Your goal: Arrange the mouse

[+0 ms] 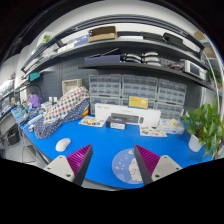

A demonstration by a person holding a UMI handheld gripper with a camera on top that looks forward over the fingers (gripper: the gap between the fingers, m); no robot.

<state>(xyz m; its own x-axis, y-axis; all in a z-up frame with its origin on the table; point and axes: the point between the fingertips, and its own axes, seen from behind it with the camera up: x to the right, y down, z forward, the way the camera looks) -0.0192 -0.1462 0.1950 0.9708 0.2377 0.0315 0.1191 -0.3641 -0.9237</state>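
Observation:
A white mouse [63,144] lies on the blue table [105,140], to the left of my left finger and a little ahead of it. A round pale mouse pad [125,164] with a faint print lies on the table just ahead of my right finger [148,160], partly between the fingers. My gripper [112,160] is open and empty, held above the table's near part. The purple pads face each other with a wide gap.
A patterned bag [60,108] stands at the back left. White boxes and small devices [125,121] line the back of the table. A green plant [207,125] stands at the right. Shelves with drawer bins [135,88] fill the wall behind.

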